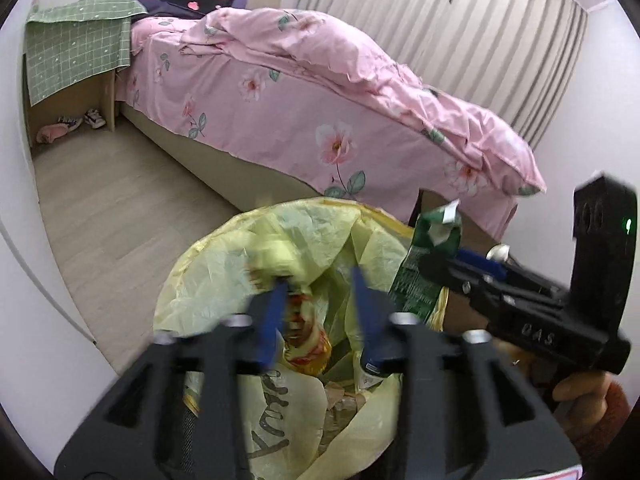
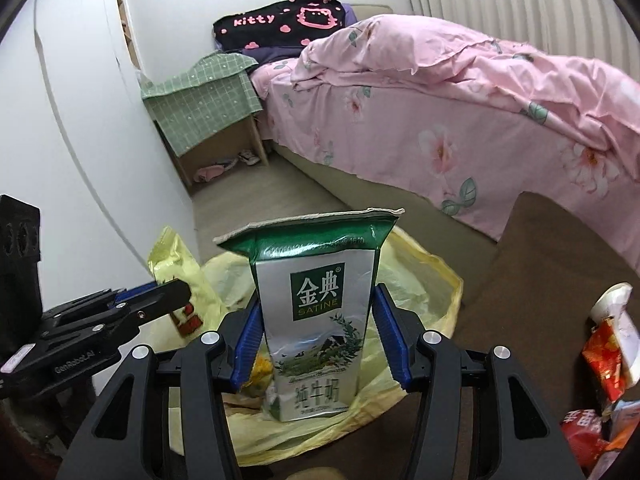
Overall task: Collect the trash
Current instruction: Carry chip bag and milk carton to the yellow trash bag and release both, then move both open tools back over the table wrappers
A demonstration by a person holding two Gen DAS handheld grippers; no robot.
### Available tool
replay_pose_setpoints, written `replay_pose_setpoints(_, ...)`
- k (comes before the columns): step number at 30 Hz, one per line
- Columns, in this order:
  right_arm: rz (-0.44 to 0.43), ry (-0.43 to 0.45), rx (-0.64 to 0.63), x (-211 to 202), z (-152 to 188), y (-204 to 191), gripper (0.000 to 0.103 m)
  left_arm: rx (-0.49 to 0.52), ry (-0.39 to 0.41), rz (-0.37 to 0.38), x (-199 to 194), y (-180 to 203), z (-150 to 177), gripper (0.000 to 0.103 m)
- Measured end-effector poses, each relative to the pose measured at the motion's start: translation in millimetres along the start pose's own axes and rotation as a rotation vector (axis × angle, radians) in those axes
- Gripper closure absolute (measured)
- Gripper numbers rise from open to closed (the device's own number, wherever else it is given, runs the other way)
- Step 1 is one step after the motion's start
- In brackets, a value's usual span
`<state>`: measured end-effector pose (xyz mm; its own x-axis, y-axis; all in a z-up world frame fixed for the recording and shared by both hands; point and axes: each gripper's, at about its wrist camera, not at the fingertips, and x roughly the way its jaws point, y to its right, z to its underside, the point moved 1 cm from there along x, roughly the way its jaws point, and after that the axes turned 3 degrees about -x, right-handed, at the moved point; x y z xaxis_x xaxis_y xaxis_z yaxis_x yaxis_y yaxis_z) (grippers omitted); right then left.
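Observation:
A yellow plastic trash bag (image 1: 304,236) lies open below both grippers, with wrappers inside; it also shows in the right wrist view (image 2: 424,272). My left gripper (image 1: 320,284) is open over the bag's mouth, and a yellow and red snack wrapper (image 1: 304,320) hangs by its left finger. In the right wrist view this gripper (image 2: 176,284) appears beside the yellow wrapper (image 2: 176,264). My right gripper (image 2: 316,316) is shut on a green and silver milk carton (image 2: 316,312), held upright over the bag. The carton also shows in the left wrist view (image 1: 424,264).
A bed with pink floral bedding (image 1: 304,96) stands behind the bag. A small table with a green checked cloth (image 1: 76,48) stands at the far left with shoes under it. A brown table surface (image 2: 540,280) carries more wrappers (image 2: 608,352) at the right.

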<state>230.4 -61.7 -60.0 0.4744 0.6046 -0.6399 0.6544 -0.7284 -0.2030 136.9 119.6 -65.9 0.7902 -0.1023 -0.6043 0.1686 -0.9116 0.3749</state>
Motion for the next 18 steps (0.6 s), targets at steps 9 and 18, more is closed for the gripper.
replay_pose_setpoints(9,0.117,0.098,0.011,-59,15,6,0.041,0.049,0.003,0.010,-16,12,-2,0.054)
replay_pose_setpoints(18,0.332,0.146,0.030,-149,64,27,0.041,0.127,-0.034,0.073,-23,43,14,0.053)
